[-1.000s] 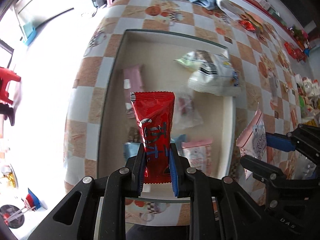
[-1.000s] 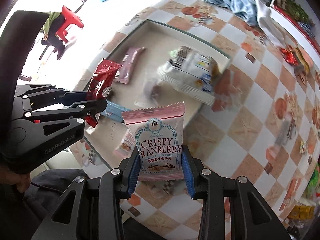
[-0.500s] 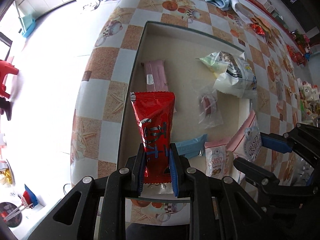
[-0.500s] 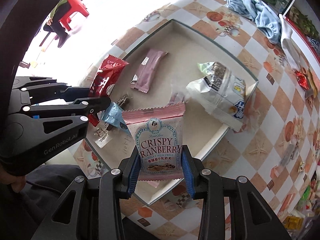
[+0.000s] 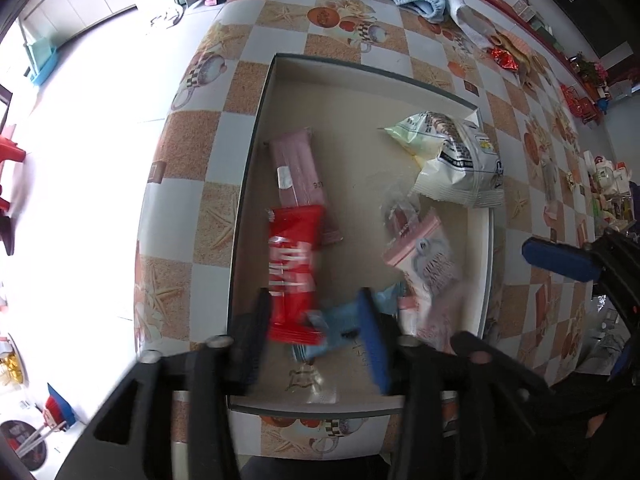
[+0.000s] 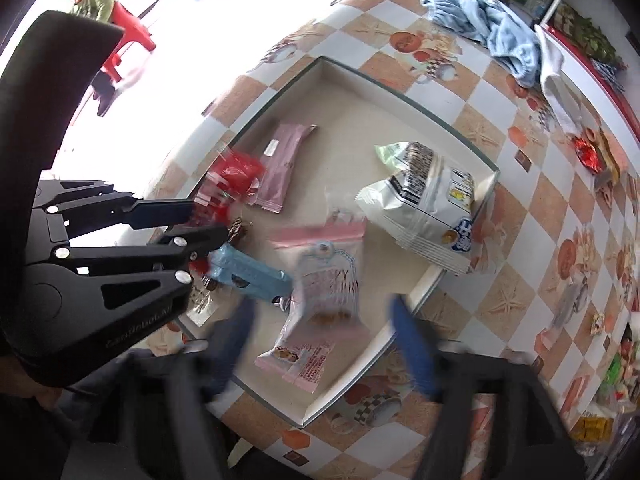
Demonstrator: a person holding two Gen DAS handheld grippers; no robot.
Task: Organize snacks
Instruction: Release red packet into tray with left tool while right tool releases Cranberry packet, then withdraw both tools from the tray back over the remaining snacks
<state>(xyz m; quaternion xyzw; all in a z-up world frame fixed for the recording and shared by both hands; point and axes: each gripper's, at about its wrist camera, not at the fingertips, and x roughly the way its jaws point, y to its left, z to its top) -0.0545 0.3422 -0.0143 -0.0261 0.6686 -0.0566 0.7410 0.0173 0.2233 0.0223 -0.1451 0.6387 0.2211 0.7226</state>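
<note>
- Snacks in the shallow box (image 5: 256, 128), sitting on the checkered table (image 5: 192, 152): count now rises by two, both dropped in at once
- Left gripper (image 5: 316, 332): jaws opening; a second ago clamped on the red packet (image 5: 294, 268), now clear of it, nothing pressed between the pads
- Red packet: blurred in fall, by the box's left wall near its front corner, overlapping the lower end of the pink bar (image 5: 298, 172)
- Right gripper (image 6: 324, 340): jaws opening; a second ago gripping the pink cranberry packet (image 6: 320, 296), now let go
- Pink cranberry packet: blurred, tipping flat onto the box floor near the front right corner, beside the blue wrapper (image 6: 248, 272)
- White bag (image 6: 424, 200): against the box's right wall, its end lapping over the rim
- Clear wrapper (image 5: 400, 208): between white bag and cranberry packet
- Blue cloth (image 6: 492, 36): far edge of the table, outside the box
- Loose snacks along the table's right edge: judged still to be collected; both grippers judged free for the next pick
</note>
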